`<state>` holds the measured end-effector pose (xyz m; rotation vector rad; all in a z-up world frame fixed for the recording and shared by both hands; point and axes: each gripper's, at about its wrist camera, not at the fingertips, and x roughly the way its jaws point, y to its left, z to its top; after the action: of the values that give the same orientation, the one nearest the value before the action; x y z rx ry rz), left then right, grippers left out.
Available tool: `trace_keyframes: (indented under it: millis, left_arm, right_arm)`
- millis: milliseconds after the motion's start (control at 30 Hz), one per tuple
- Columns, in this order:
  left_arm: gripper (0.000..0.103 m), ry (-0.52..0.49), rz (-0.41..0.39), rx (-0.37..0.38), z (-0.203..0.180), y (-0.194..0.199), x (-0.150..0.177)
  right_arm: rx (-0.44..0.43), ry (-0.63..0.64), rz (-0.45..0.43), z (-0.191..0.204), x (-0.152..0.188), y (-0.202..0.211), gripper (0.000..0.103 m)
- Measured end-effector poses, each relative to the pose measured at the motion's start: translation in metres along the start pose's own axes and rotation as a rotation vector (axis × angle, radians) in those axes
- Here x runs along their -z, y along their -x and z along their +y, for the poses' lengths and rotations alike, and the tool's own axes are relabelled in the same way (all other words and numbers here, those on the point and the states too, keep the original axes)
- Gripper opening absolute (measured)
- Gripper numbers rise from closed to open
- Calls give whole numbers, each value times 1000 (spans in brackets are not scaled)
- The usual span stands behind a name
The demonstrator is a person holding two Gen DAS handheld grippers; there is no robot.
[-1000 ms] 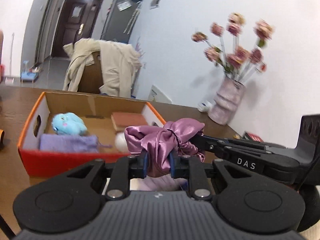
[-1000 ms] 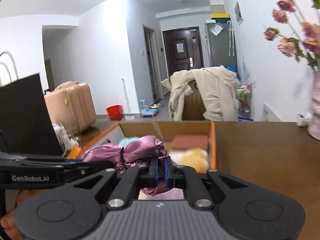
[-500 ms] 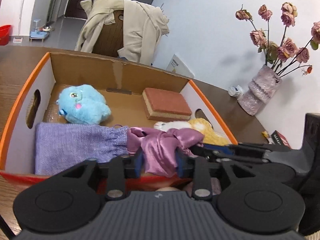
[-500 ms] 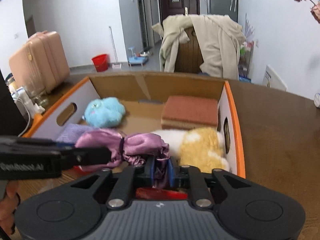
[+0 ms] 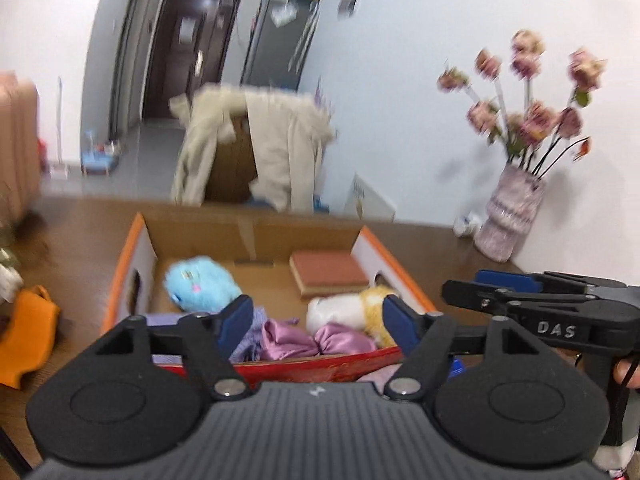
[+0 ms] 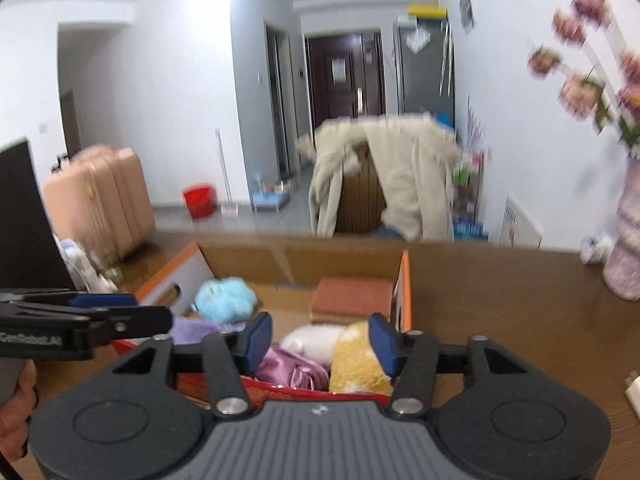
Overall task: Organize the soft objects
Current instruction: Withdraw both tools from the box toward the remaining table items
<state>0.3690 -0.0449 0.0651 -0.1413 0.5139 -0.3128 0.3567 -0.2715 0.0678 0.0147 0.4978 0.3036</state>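
While both jaws were opening empty, the left hand-held gripper (image 5: 316, 322) and right hand-held gripper (image 6: 320, 344) hovered over the orange-rimmed cardboard box (image 5: 256, 236), where the shiny purple satin cloth (image 5: 316, 340) lay released; fetching another soft item seemed next.

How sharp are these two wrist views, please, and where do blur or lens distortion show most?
Left wrist view: the tongs' body is crisp, while the flowers and draped coat smear with motion blur. Right wrist view: likewise, the flowers streak, and the box is softer; both frames bend walls and darken at the corners from the fisheye.
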Motion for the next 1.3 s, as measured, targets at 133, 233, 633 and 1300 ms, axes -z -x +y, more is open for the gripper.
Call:
trace_keyframes:
  millis: [133,233,633,1300]
  left_arm:
    - [84,-70,-101,-60,-23,53,18]
    - [88,-90,-131,-96,-34,79,41]
    - [92,-40,-39,-224,-46,125,122]
    - [52,-42,146,-209,-61,-8,139]
  right_arm:
    - [-13,1,-104,2,9,53,72]
    - [3,-5,-149,3,28,83,73]
    - [-13,15,-80,21,128,123,76]
    - [137,-63,117,-24,151,50,39]
